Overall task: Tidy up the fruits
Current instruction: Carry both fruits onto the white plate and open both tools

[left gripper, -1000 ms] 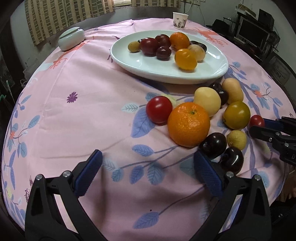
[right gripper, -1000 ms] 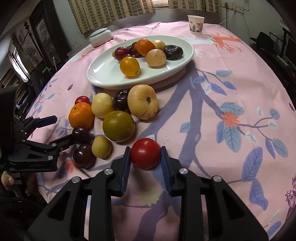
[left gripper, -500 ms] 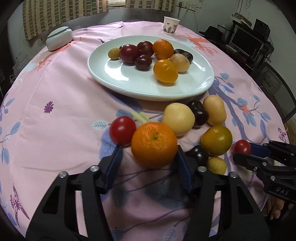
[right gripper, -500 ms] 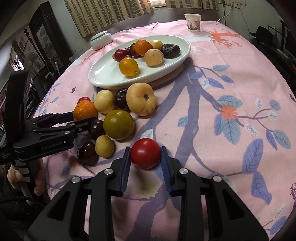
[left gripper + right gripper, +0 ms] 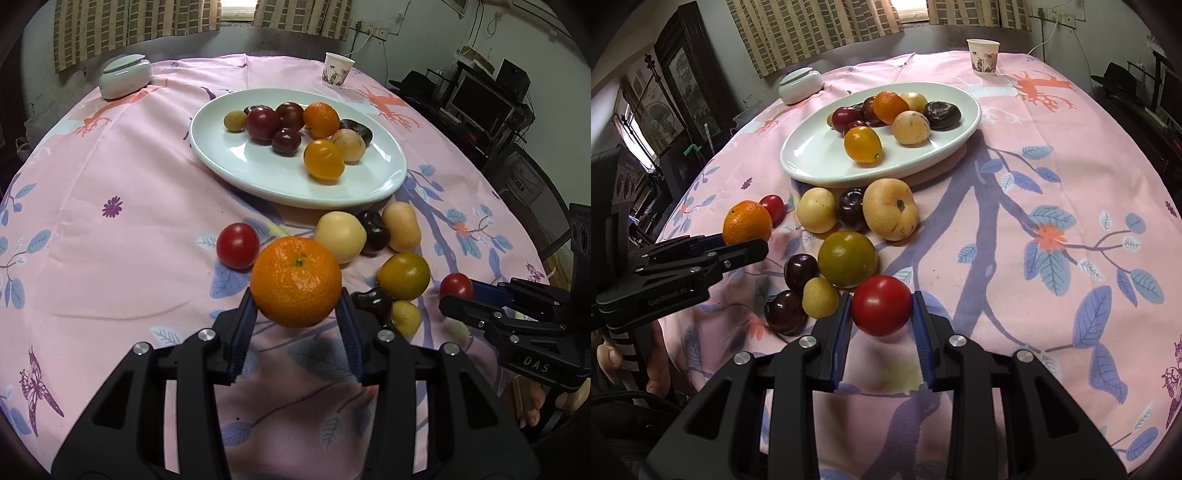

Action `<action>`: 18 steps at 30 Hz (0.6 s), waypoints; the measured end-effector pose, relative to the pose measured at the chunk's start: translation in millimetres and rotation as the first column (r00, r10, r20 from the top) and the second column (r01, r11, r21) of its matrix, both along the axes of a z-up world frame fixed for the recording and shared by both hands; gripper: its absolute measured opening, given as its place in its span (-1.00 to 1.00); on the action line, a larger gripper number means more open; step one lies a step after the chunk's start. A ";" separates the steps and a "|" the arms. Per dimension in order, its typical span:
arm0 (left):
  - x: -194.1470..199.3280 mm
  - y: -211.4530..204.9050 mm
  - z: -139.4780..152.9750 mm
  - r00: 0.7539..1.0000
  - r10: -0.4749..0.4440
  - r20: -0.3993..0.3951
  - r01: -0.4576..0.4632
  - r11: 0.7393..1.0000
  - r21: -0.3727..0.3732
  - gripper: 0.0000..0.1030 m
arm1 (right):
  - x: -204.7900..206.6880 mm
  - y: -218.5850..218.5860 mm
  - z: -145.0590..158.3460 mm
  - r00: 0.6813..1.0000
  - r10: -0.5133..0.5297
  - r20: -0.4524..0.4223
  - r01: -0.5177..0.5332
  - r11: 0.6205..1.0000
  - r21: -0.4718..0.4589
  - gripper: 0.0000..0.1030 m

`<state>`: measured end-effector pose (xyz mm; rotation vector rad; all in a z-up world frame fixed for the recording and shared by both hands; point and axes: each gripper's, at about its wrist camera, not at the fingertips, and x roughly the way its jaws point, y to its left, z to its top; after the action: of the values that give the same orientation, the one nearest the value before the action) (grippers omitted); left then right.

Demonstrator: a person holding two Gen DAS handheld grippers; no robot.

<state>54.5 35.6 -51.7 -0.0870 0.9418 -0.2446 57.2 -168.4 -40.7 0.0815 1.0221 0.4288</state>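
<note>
Here, both fruits are already in hand. The orange (image 5: 296, 282) sits pinched between the blue pads of the left hand-held gripper (image 5: 295, 317), which is closed against its sides, and it appears raised just off the cloth. The red tomato (image 5: 881, 305) is clamped the same way in the right hand-held gripper (image 5: 881, 328), low over the pink tablecloth (image 5: 1052, 177).

The step in hand looks like the carry: each fruit picked from the loose heap and due to go to the white oval plate (image 5: 809, 162) farther back on the bench. The next move probably calls for lifting clear of the heap, travelling forward over the plate's near rim, and setting down gently.

Between the grippers and the plate lie the remaining loose fruits: a second small tomato (image 5: 237, 245), pale yellow fruits, dark plums and a greenish-yellow one (image 5: 847, 258), crowded together just beside the plate's near edge. On the plate, fruit is bunched toward the far side; its near and left part is bare, giving room to land. A paper cup (image 5: 983, 56) and a lidded ceramic jar (image 5: 125, 75) stand well apart at the back. The cloth falls away at the bench's round edge, close behind the grippers.
</note>
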 end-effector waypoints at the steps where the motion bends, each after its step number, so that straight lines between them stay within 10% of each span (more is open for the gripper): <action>1: -0.4 1.6 2.8 1.000 0.003 0.007 -0.003 1.000 -0.004 -0.15 | 0.4 0.7 1.4 1.000 0.002 0.004 -0.002 1.000 -0.001 -0.37; 18: 9.6 11.6 22.0 0.999 0.019 0.040 -0.019 1.000 0.001 -0.15 | 12.9 10.3 22.2 0.998 0.043 0.045 -0.044 0.999 0.009 -0.37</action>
<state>64.1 47.2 -29.7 -0.0893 0.9010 -0.2278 70.1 -158.1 -18.5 0.0587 0.9789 0.4737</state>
